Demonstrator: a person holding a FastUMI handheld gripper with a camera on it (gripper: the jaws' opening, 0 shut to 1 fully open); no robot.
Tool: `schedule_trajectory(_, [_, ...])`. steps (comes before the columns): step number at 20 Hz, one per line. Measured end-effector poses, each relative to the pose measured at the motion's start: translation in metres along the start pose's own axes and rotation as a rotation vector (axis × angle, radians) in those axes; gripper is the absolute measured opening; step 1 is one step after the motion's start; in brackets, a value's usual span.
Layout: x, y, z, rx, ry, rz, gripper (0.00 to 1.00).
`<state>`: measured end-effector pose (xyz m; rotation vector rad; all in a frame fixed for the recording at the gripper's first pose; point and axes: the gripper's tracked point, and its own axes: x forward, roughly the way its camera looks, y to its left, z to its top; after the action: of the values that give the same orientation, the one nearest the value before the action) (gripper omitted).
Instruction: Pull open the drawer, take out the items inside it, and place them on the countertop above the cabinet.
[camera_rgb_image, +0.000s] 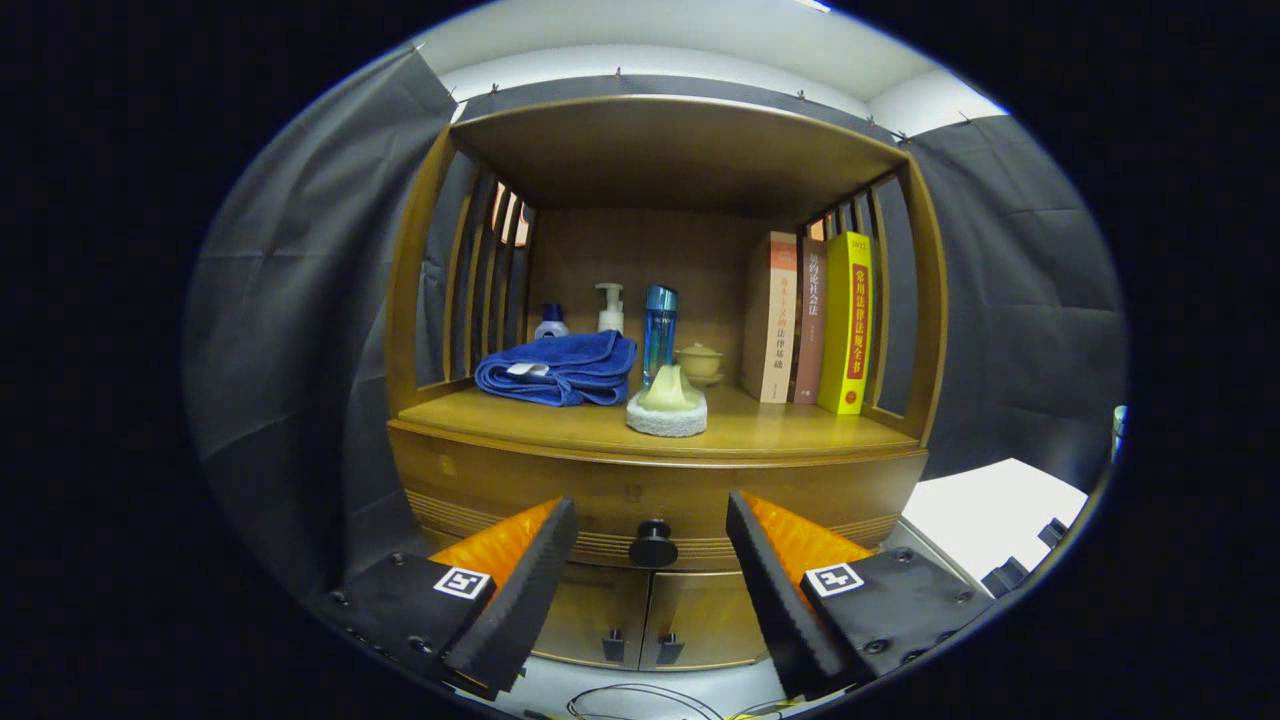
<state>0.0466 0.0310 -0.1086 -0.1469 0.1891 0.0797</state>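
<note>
Between the wide-spread fingers of the gripper (652, 530), which grips nothing, sits the dark round knob (653, 544) of the drawer (655, 500), whose front lies flush with the cabinet (660, 620). On the countertop (780, 432) above rest a blue towel (556, 368), a sponge (667, 405), bottles and books. This fits either reaching in to pull or a drawer emptied and pushed back; what lies inside is hidden.
</note>
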Motion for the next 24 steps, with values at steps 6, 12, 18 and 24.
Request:
schedule_trajectory(6, [-0.063, -0.012, 0.037, 0.028, -0.065, -0.058, 0.99])
schedule_trajectory(12, [-0.096, -0.028, 0.066, 0.094, -0.126, -0.078, 0.99])
schedule_trajectory(18, [-0.103, -0.022, 0.076, 0.113, -0.141, -0.063, 0.99])
schedule_trajectory(24, [-0.104, -0.002, 0.076, 0.101, -0.147, -0.016, 0.99])
